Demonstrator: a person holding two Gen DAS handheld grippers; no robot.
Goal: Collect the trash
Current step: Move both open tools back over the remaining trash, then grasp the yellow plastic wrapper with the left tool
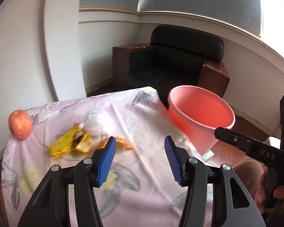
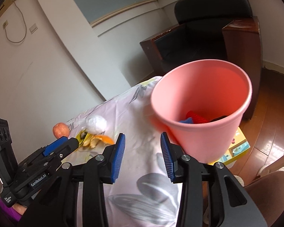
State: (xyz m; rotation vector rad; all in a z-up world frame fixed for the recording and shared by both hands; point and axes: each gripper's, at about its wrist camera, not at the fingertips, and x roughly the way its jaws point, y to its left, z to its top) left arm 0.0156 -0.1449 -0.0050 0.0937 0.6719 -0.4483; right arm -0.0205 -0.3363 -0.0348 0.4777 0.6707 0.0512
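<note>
Pale walls and a window close off a corner of the room where a black armchair stands behind a pink bin. The bin is upright with its mouth open to the cameras, just past the right edge of a table covered with a flowered pink cloth. What the bin rests on is hidden. A red thing, a blue thing and a dark thing lie at its bottom, too far down to name. A yellow box lies on the wood floor below the bin.

The trash lies on the cloth, well to the left of the bin. Nearest the bin is a piece of orange peel. Farther left, more peel touches a yellow wrapper. A white crumpled wad sits just behind them. An apple stands farthest from the bin, at the far left edge of the table.

The left gripper hangs over the cloth to the left of the bin. Its blue pads stand wide apart and nothing is between them. Its left pad lines up with the orange peel.

The right gripper is released as well, and only cloth shows in its gap. Its right pad is just beside the bin's wall. A hand grips its handle.
</note>
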